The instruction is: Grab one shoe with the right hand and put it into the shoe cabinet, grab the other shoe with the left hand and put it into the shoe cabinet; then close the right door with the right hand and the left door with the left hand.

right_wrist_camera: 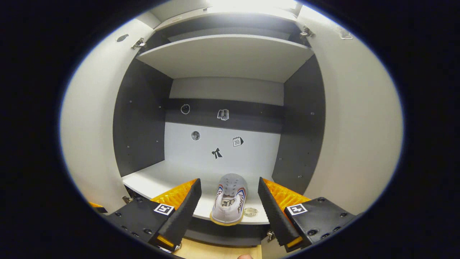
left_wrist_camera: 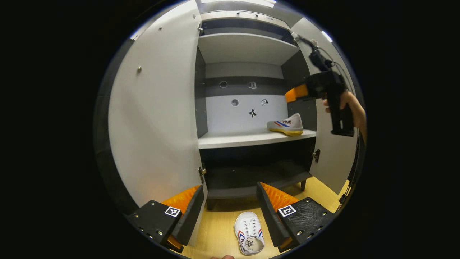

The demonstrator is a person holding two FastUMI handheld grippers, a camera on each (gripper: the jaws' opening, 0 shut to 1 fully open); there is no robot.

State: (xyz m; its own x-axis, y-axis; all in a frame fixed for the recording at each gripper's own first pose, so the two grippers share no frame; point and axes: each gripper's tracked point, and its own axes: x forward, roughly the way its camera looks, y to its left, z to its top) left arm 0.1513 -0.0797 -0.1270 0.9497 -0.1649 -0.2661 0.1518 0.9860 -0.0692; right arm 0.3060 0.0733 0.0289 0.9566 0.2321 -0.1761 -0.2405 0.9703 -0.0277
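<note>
One white sneaker (right_wrist_camera: 229, 201) is seen on the shoe cabinet's middle shelf (right_wrist_camera: 158, 180), beyond the wide-open, empty right gripper (right_wrist_camera: 229, 203), while the other sneaker (left_wrist_camera: 249, 233) is seen on the wooden floor (left_wrist_camera: 215, 230) between the fingers of the open, empty left gripper (left_wrist_camera: 230, 207).

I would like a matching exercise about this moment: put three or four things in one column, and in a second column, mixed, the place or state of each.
Things:
1. shoe with the yellow sole
2. second shoe
3. left door
4. right gripper

Places or states:
A. on the wooden floor, between the left gripper's fingers
B. swung open
C. on the cabinet's middle shelf
D. open, in front of the shelved shoe

Pairs: 1-C, 2-A, 3-B, 4-D
</note>
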